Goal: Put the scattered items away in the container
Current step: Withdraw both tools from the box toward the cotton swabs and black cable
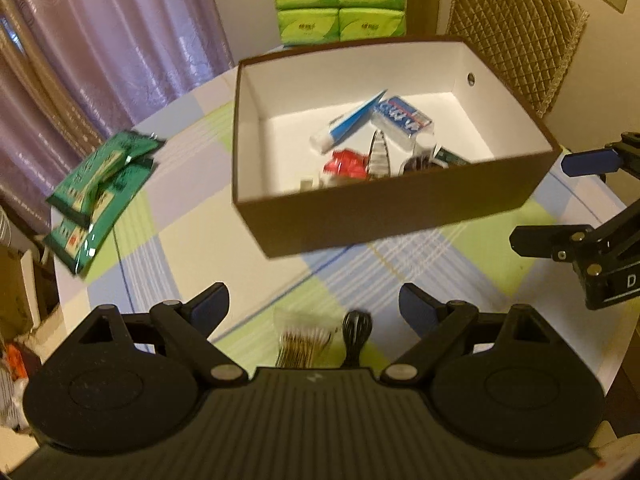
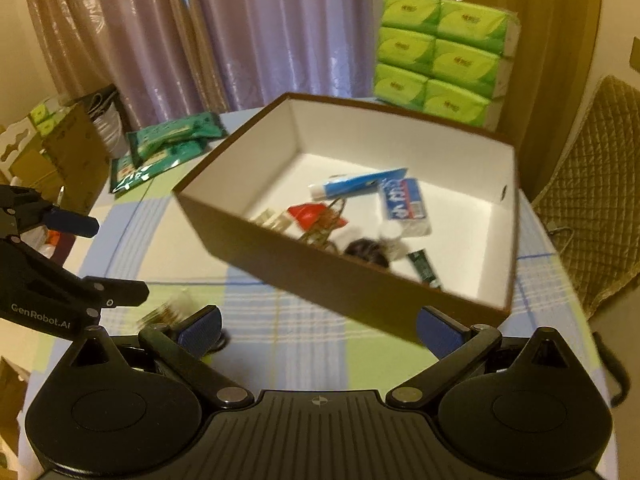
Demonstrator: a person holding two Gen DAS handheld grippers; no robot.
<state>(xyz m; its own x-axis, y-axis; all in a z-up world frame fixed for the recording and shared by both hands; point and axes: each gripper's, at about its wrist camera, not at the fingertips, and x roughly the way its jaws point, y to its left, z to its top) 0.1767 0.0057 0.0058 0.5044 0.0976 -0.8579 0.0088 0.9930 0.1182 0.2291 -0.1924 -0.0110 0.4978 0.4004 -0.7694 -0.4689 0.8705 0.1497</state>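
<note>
Left wrist view shows, just ahead of the left gripper (image 1: pixel 314 304), a clear packet of cotton swabs (image 1: pixel 303 338) and a black coiled item (image 1: pixel 356 330) on the checked tablecloth (image 1: pixel 168 216), both partly cut off by the gripper body. Its fingers stand wide apart, empty. In the right wrist view the swabs (image 2: pixel 170 310) are only a blur beside the left finger, and the black item is almost hidden. The right gripper (image 2: pixel 318 328) is also spread wide and holds nothing.

Beyond stands the brown box (image 1: pixel 384 208), white inside, holding a blue toothpaste tube (image 1: pixel 348 122), a tissue pack (image 1: pixel 402 120), a red packet (image 1: pixel 346 164), a metal clip (image 1: pixel 378 156) and a dark green tube (image 2: pixel 424 268); the near wall hides the lower items, and a dark round thing there is hard to make out.

Green wipe packs (image 1: pixel 100 184) lie well left of the box.
</note>
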